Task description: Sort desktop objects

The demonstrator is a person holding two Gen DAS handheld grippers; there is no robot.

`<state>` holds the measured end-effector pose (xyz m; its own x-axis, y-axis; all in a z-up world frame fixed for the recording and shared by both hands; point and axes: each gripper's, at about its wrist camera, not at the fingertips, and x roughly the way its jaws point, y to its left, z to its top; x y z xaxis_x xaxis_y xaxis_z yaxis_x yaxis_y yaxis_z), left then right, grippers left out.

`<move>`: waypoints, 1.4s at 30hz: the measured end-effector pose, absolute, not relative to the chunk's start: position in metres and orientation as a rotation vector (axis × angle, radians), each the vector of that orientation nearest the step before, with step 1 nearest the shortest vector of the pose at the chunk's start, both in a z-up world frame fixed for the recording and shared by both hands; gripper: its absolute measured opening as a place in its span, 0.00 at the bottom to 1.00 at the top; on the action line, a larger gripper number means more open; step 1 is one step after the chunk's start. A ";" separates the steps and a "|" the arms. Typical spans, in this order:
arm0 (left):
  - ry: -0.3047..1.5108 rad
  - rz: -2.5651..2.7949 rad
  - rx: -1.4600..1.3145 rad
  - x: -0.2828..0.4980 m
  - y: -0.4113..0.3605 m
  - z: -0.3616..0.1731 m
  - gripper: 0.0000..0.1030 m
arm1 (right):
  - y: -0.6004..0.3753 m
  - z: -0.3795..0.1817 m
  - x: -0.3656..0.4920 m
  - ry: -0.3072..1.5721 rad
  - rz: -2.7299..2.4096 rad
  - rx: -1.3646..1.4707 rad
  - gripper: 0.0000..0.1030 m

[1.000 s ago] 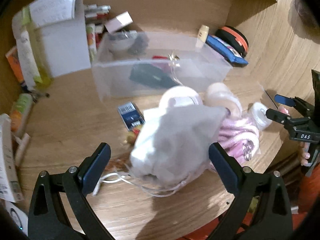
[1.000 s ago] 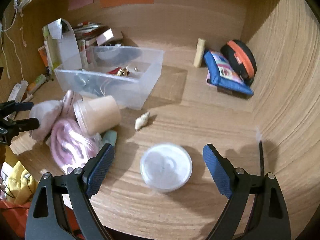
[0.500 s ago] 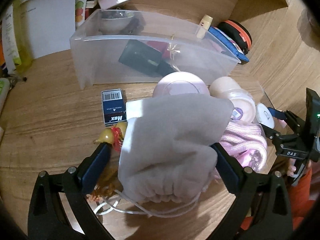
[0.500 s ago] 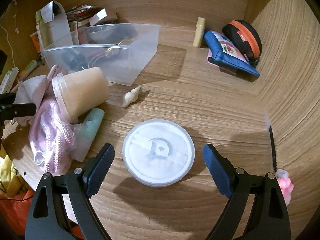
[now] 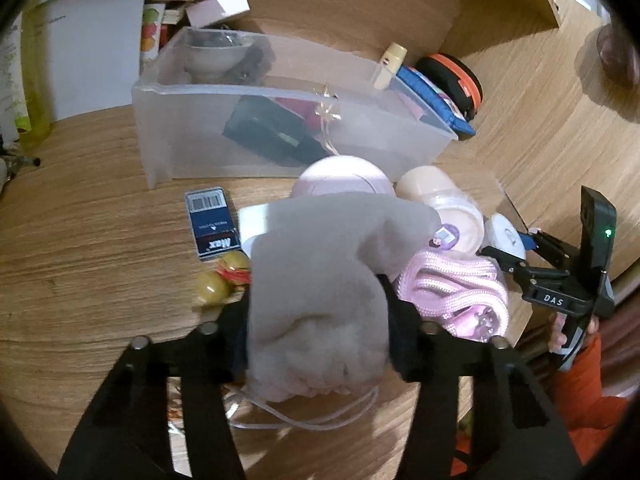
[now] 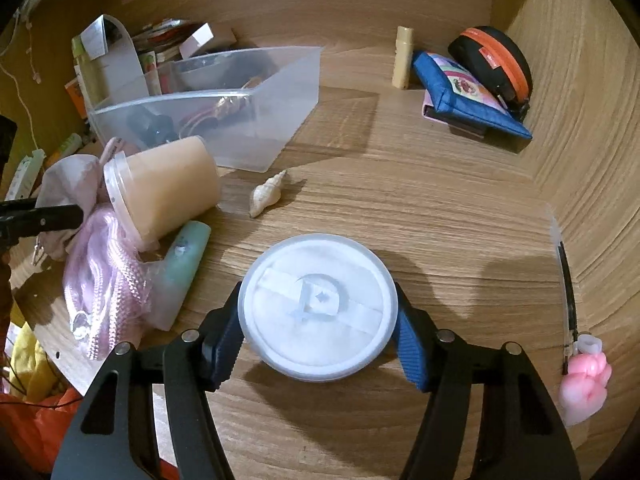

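The left gripper [image 5: 318,334] squeezes a soft grey drawstring pouch [image 5: 320,280] from both sides. The pouch bulges out between the two black fingers, and its thin white cord [image 5: 304,420] hangs in loops below it. Just to the right of the pouch is a pile of pink rope [image 5: 456,292]. Behind the pouch sits a round pink lid [image 5: 344,178], and next to that lies a peach plastic cup [image 5: 440,204] on its side. To the left of the pouch are two little yellow balls [image 5: 220,276] and a dark blue staple box [image 5: 212,224] that lies flat on the wooden desk [image 5: 80,260]. Farther back stands a clear plastic bin [image 5: 280,128] with dark things inside.

The right gripper [image 6: 318,338] pinches a round white lid [image 6: 318,308] that lies flat on the desk. Its blue pads [image 6: 410,354] press on the two sides of the lid. To the left of the lid lies a pale green tube [image 6: 184,264], touching the pink rope. Behind the lid lies a small seashell [image 6: 266,194], near the corner of the clear bin. Far back on the right are a blue pouch [image 6: 468,96], a black and orange case [image 6: 496,64] and a small cream stick [image 6: 402,58] that stands upright. At the right edge is a pink squishy toy [image 6: 584,384].
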<state>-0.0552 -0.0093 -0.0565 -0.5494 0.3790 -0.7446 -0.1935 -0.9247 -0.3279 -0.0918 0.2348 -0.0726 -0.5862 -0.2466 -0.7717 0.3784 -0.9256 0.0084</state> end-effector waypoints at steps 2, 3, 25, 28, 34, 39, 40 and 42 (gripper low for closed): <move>-0.301 2.499 -1.266 -0.055 -0.009 -0.054 0.45 | 0.236 -0.068 -0.090 0.219 -2.521 1.165 0.60; -0.304 2.504 -1.259 -0.054 -0.009 -0.052 0.44 | 0.237 -0.066 -0.090 0.217 -2.525 1.156 0.60; -0.428 2.674 -1.034 -0.052 -0.059 0.005 0.39 | 0.235 -0.014 -0.085 0.206 -2.559 0.984 0.60; -0.441 2.683 -1.030 -0.056 -0.060 0.004 0.39 | 0.230 -0.010 -0.087 0.213 -2.552 0.967 0.60; -0.405 2.698 -1.162 -0.071 -0.058 -0.030 0.39 | 0.218 -0.015 -0.091 0.205 -2.505 0.981 0.60; -0.383 2.661 -1.327 -0.077 -0.063 -0.063 0.42 | 0.209 -0.023 -0.093 0.229 -2.476 1.002 0.60; -0.378 2.648 -1.340 -0.076 -0.063 -0.065 0.44 | 0.208 -0.024 -0.093 0.232 -2.472 1.004 0.60; -0.372 2.637 -1.334 -0.069 -0.066 -0.063 0.47 | 0.205 -0.023 -0.094 0.239 -2.467 1.004 0.60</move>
<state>-0.0692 -0.0657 -0.0631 -0.5882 0.2553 -0.7673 -0.0329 -0.9556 -0.2928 -0.0941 0.2054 -0.0234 -0.6258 -0.3527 -0.6957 0.4795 -0.8774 0.0136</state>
